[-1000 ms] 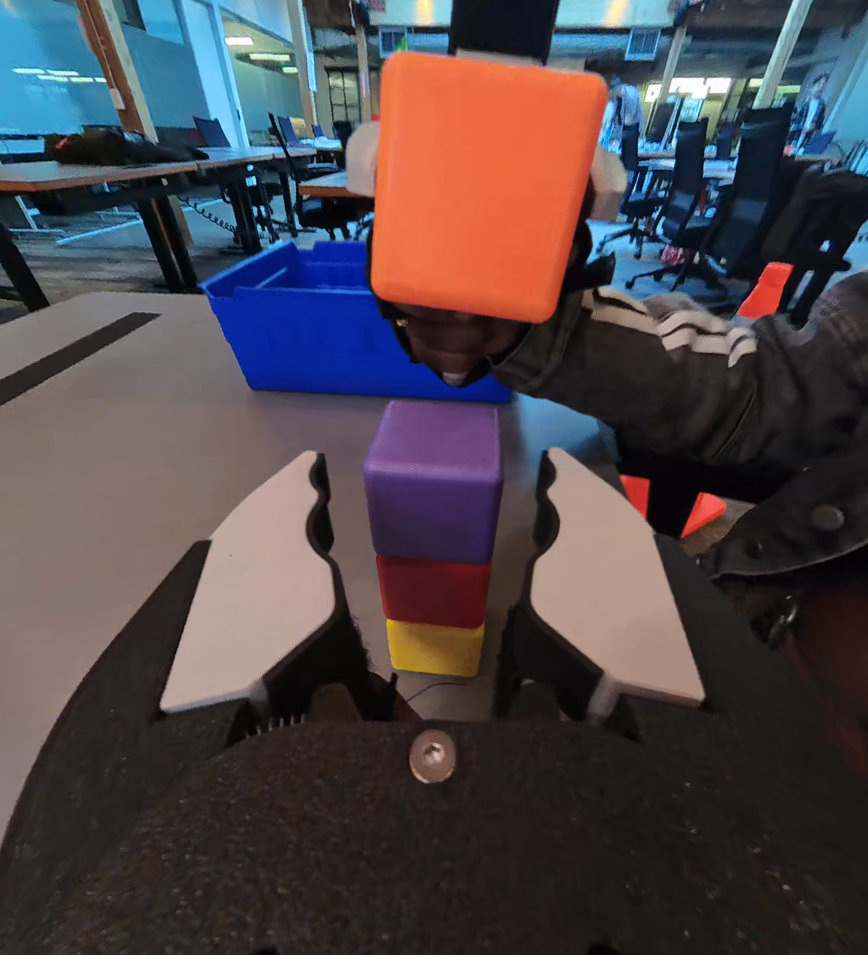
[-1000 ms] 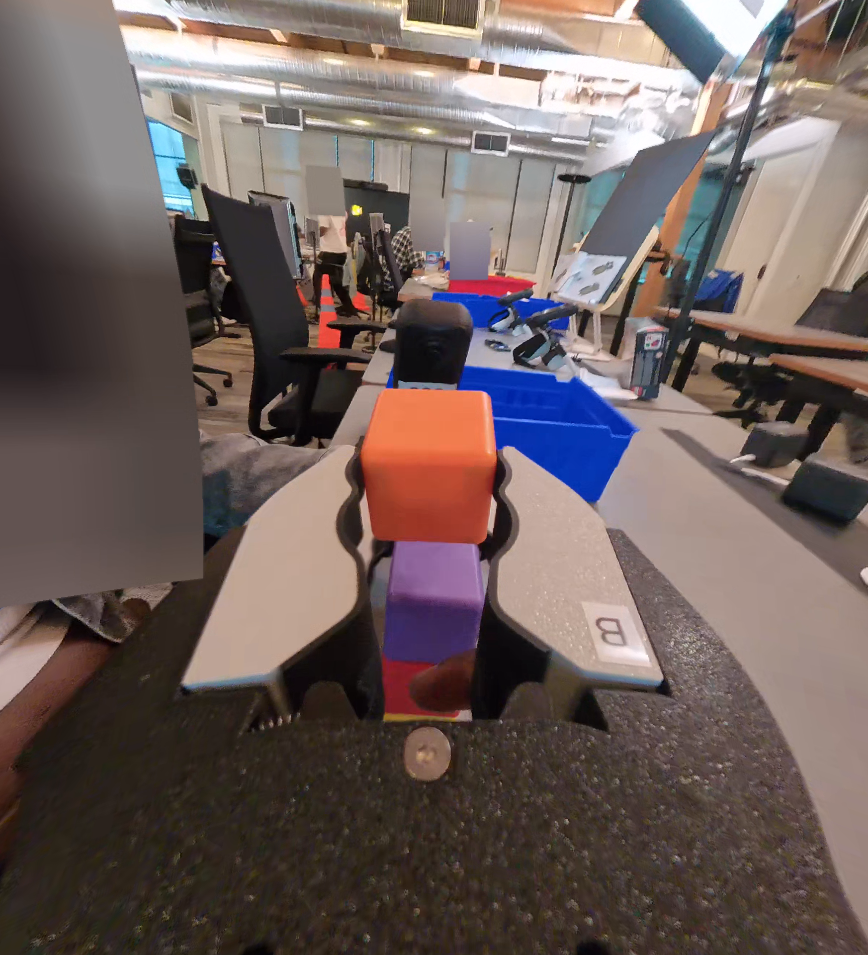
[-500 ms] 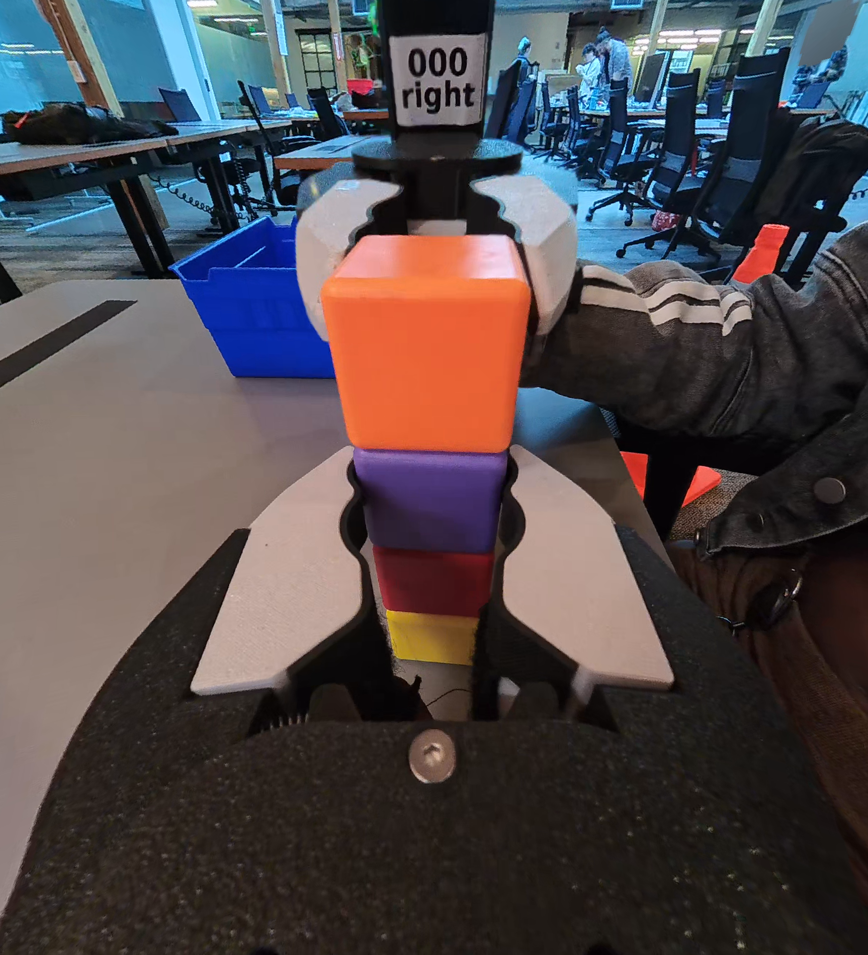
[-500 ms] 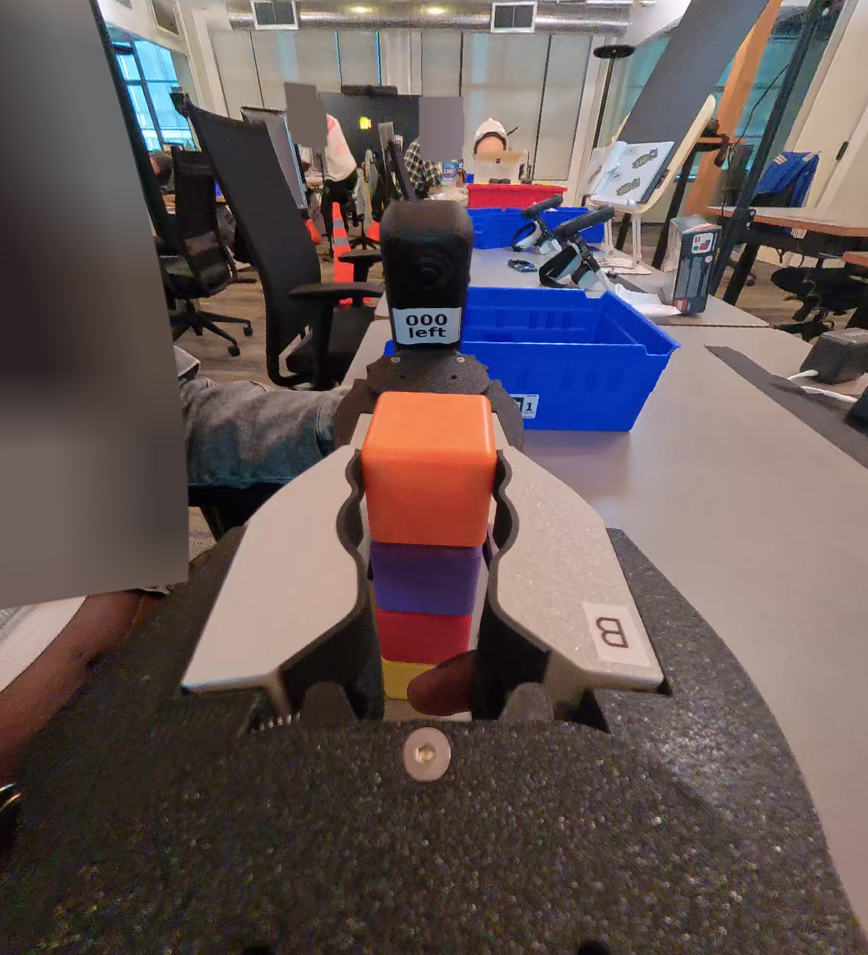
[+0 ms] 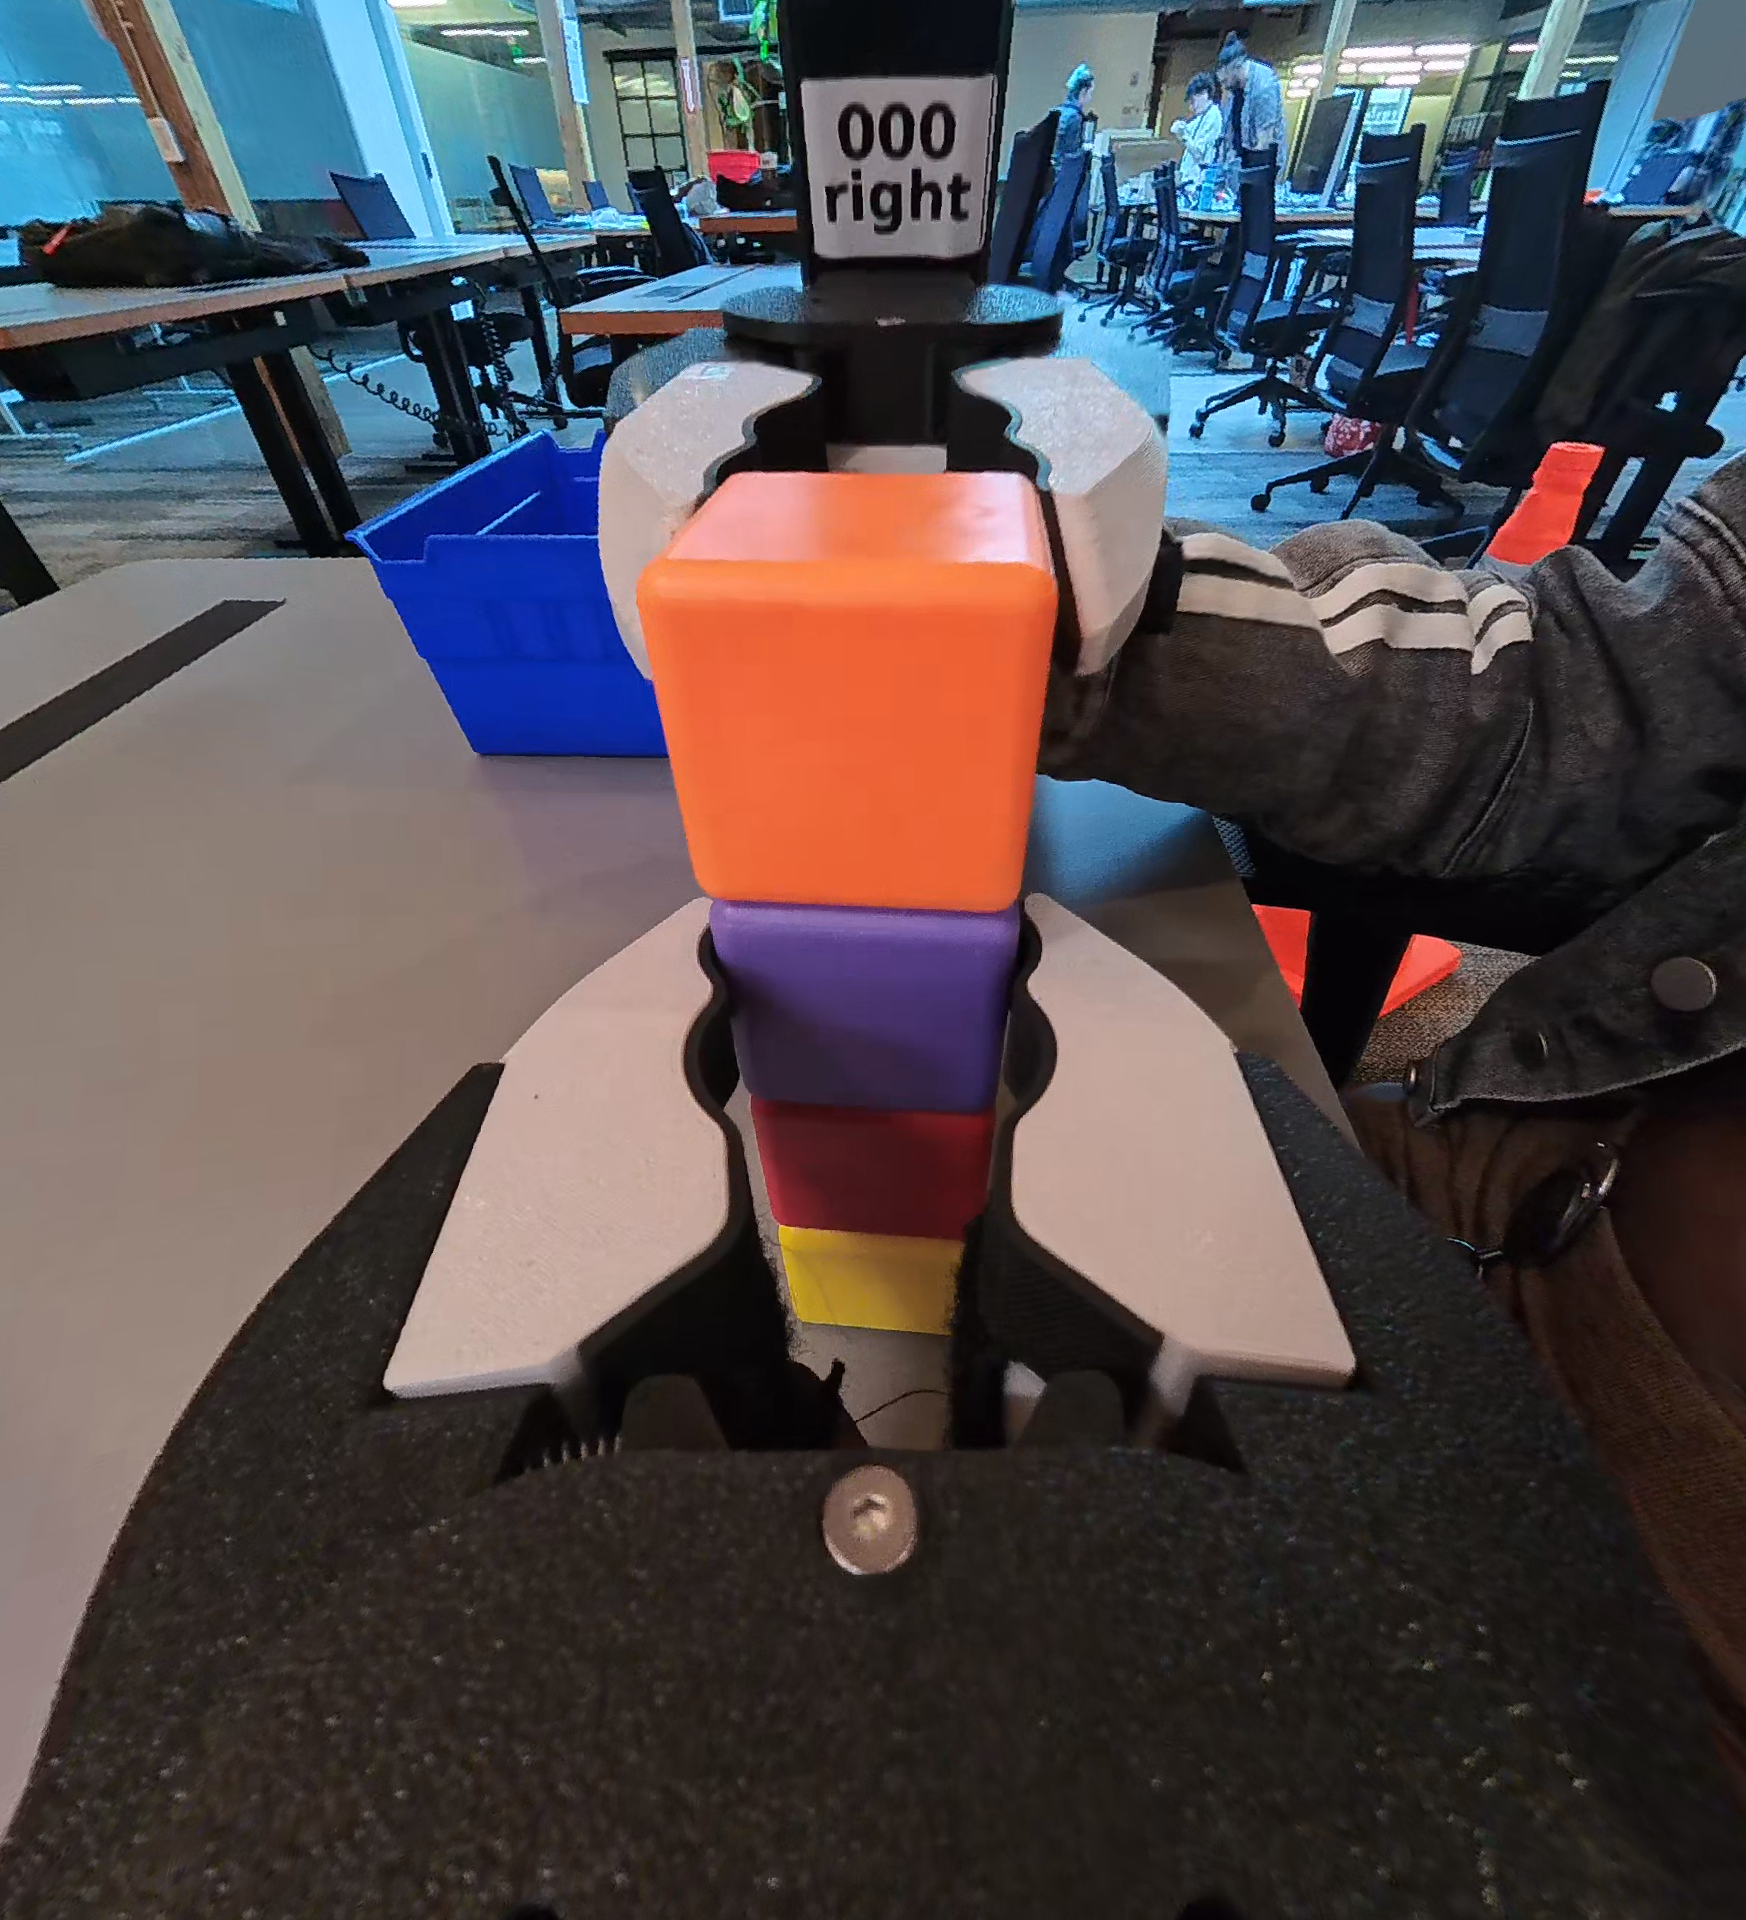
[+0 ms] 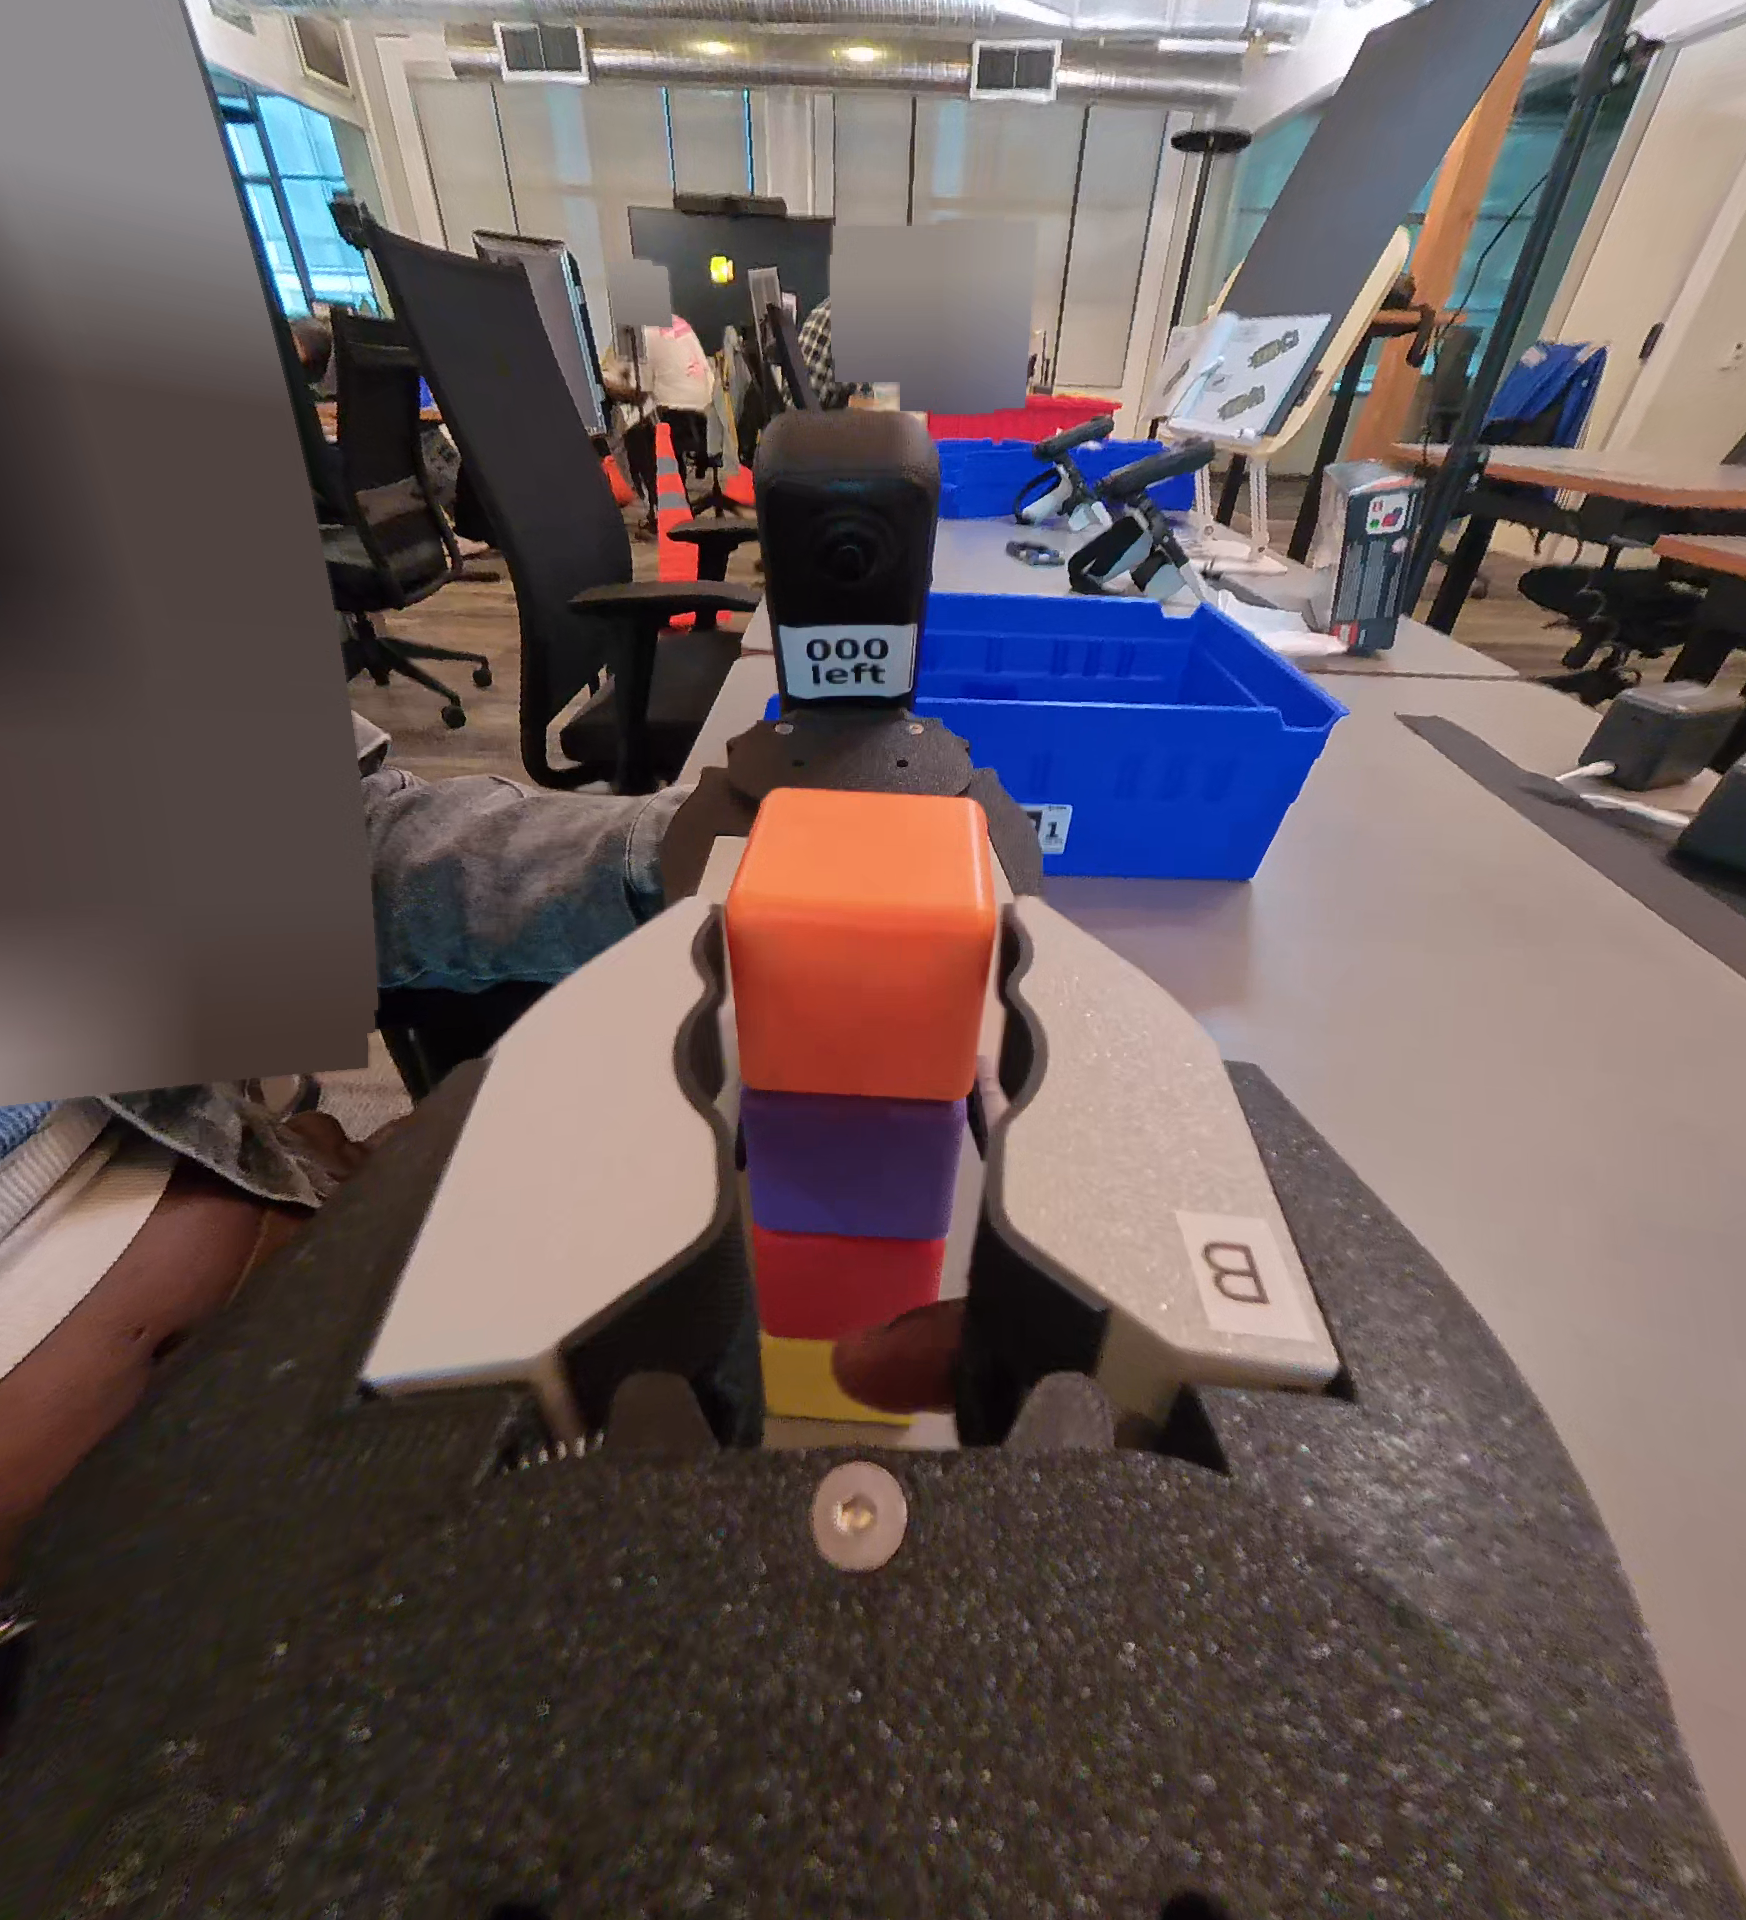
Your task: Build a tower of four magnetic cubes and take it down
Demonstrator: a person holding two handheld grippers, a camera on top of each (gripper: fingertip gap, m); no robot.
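Note:
A tower of four cubes stands on the grey table (image 5: 225, 935): yellow (image 5: 864, 1278) at the bottom, then red (image 5: 869, 1164), purple (image 5: 869, 1008) and orange (image 5: 848, 696) on top. My left gripper (image 5: 869, 935) is shut on the purple cube, with its pads against both sides. My right gripper (image 6: 858, 935) comes from the opposite side and is shut on the orange cube (image 6: 858, 956), which rests on the purple cube (image 6: 848, 1164). In the left wrist view the right gripper's fingers (image 5: 1087, 488) flank the orange cube. The left gripper's body (image 6: 848, 769) shows behind the tower.
A blue bin (image 5: 505, 623) stands on the table behind the tower and also shows in the right wrist view (image 6: 1160, 748). A person's sleeved arm (image 5: 1420, 727) reaches in from the right. A black strip (image 5: 69, 707) runs along the table at the left. Left tips to right tips: about 5 cm.
My right gripper lowered the orange cube onto the purple cube, making a four-cube tower. My left gripper's jaws closed from open onto the purple cube.

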